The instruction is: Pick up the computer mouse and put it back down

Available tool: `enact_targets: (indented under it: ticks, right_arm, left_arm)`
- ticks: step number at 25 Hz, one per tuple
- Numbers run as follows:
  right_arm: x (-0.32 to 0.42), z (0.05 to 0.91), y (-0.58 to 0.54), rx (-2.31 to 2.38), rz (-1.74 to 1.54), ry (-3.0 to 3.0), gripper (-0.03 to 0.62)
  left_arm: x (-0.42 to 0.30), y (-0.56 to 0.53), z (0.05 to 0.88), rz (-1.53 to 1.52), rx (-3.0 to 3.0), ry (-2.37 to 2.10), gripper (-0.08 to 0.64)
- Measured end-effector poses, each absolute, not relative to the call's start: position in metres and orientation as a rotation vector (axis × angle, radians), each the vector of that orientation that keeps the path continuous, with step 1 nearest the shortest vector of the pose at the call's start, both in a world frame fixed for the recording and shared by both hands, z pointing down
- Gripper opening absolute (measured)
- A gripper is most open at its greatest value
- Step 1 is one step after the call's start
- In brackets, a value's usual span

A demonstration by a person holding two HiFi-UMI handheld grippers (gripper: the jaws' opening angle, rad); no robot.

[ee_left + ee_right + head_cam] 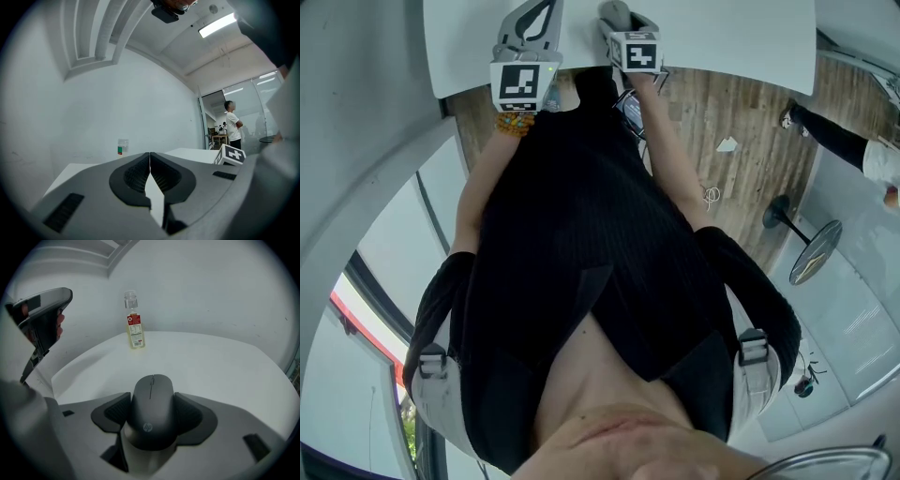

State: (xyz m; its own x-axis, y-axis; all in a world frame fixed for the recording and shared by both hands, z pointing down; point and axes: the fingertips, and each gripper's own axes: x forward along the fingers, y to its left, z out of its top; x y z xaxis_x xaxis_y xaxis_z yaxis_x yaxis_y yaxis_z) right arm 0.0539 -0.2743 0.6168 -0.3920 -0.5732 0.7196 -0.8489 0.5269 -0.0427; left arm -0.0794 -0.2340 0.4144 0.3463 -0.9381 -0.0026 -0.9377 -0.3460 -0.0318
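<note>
Clamping the computer mouse (151, 401) from both sides, the right hand-held gripper (152, 415) has its ribbed pads pressed against the mouse's flanks. The dark mouse points away over the white bench (220, 362). Whether its underside touches the bench cannot be told. Beyond it, near the wall, a clear bottle (133, 323) with a red label stands upright on the bench, well apart from the mouse. The left hand-held gripper (149, 169) is closed, its jaw tips meeting with nothing held between them. In the head view both hand-held grippers reach over the bench edge, side by side. A person in a white shirt (232, 131) stands in the background.
</note>
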Motion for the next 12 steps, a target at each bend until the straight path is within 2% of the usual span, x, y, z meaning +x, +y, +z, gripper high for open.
enact_targets:
  ticks: [12]
  right_arm:
    - [0.049, 0.607, -0.274, 1.142, 0.526, -2.137, 0.281]
  left_arm:
    - [-0.075, -0.229, 0.411, -0.05, -2.552, 1.756, 0.014]
